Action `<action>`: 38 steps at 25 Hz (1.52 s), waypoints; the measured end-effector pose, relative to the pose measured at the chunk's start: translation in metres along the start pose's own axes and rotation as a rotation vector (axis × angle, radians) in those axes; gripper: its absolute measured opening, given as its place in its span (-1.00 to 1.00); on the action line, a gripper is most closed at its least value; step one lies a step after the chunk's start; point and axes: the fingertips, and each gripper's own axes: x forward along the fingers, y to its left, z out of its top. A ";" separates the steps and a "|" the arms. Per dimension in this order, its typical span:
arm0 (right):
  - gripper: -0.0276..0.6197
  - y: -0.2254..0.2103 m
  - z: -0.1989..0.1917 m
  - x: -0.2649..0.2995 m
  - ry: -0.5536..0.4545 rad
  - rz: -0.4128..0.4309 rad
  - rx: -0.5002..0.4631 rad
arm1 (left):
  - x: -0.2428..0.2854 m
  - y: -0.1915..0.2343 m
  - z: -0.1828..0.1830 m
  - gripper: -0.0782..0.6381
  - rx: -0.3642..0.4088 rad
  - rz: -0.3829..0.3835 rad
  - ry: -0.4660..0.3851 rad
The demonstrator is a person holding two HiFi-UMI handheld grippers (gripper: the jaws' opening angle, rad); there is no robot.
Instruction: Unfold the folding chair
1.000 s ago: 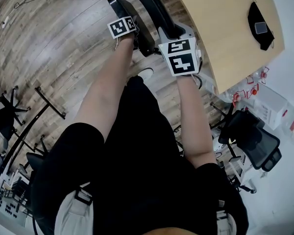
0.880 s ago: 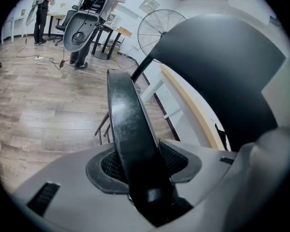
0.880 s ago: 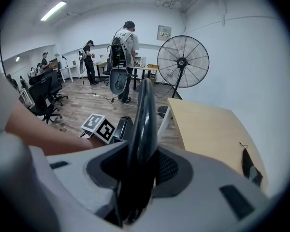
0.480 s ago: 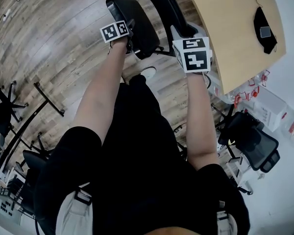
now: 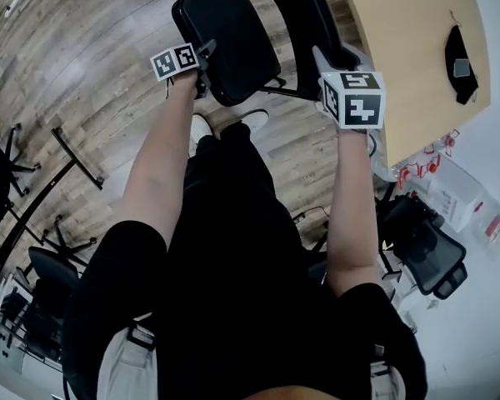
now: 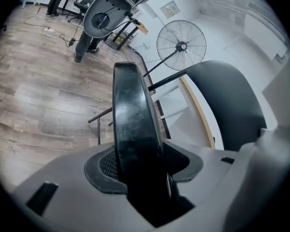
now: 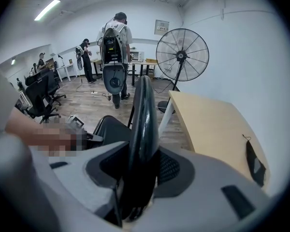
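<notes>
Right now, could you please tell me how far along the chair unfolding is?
Looks done: the seat stands swung away from the backrest, close to level. In hand: the left gripper grips the seat's edge, jaws just opened slightly; the right gripper clamps the backrest's edge. Left: probably settle the seat fully, then release.

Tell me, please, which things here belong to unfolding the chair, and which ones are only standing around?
For the job: folding chair seat, backrest.
Only around: wooden table, black pouch on it, standing fan, office chair.
</notes>
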 end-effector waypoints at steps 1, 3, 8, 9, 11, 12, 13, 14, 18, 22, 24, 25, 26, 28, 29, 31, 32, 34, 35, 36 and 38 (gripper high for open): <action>-0.48 0.002 -0.001 0.002 0.002 0.001 0.001 | -0.003 0.008 -0.001 -0.19 -0.007 -0.012 0.000; -0.48 0.005 -0.002 0.006 0.006 0.004 0.005 | -0.007 0.022 -0.003 -0.19 -0.014 -0.038 -0.006; -0.46 -0.003 -0.010 0.016 0.010 -0.001 0.012 | -0.005 0.046 -0.007 -0.17 -0.021 -0.084 -0.020; -0.46 -0.004 -0.012 0.019 0.011 -0.003 0.015 | -0.005 0.052 -0.008 -0.16 -0.024 -0.089 -0.021; -0.45 -0.005 -0.013 0.023 0.012 -0.006 0.019 | -0.007 0.066 -0.009 -0.15 -0.031 -0.099 -0.024; -0.45 -0.005 -0.015 0.026 0.012 -0.006 0.019 | -0.007 0.072 -0.010 -0.15 -0.035 -0.104 -0.024; -0.45 -0.005 -0.016 0.028 0.014 -0.004 0.019 | -0.008 0.079 -0.012 -0.14 -0.039 -0.109 -0.024; -0.45 -0.005 -0.018 0.030 0.017 -0.002 0.020 | -0.008 0.086 -0.014 -0.14 -0.043 -0.113 -0.024; -0.44 -0.007 -0.024 0.042 0.029 0.005 0.034 | -0.007 0.114 -0.017 -0.12 -0.060 -0.132 -0.026; -0.43 -0.006 -0.029 0.053 0.036 0.006 0.048 | -0.007 0.138 -0.020 -0.11 -0.069 -0.166 -0.043; -0.43 -0.008 -0.033 0.058 0.041 0.005 0.052 | -0.006 0.149 -0.023 -0.10 -0.075 -0.181 -0.044; -0.42 -0.009 -0.035 0.061 0.041 0.006 0.054 | -0.005 0.154 -0.025 -0.10 -0.079 -0.187 -0.043; -0.42 -0.010 -0.037 0.064 0.042 0.008 0.056 | -0.004 0.160 -0.026 -0.10 -0.084 -0.192 -0.040; -0.42 -0.012 -0.040 0.069 0.045 0.012 0.059 | -0.002 0.171 -0.029 -0.09 -0.092 -0.201 -0.036; -0.41 -0.013 -0.041 0.072 0.049 0.014 0.062 | -0.001 0.176 -0.031 -0.09 -0.096 -0.205 -0.035; -0.41 -0.015 -0.044 0.077 0.055 0.015 0.070 | 0.001 0.185 -0.032 -0.08 -0.101 -0.211 -0.032; -0.41 -0.015 -0.045 0.080 0.057 0.015 0.076 | 0.001 0.191 -0.033 -0.07 -0.103 -0.212 -0.029; -0.40 -0.016 -0.048 0.085 0.063 0.014 0.081 | 0.003 0.202 -0.033 -0.07 -0.107 -0.211 -0.019; -0.40 -0.015 -0.049 0.088 0.067 0.014 0.081 | 0.004 0.207 -0.033 -0.06 -0.111 -0.210 -0.015; -0.40 -0.015 -0.049 0.091 0.072 0.014 0.079 | 0.004 0.212 -0.034 -0.06 -0.115 -0.209 -0.011; -0.39 -0.015 -0.053 0.095 0.082 0.015 0.076 | 0.004 0.221 -0.038 -0.05 -0.122 -0.205 -0.006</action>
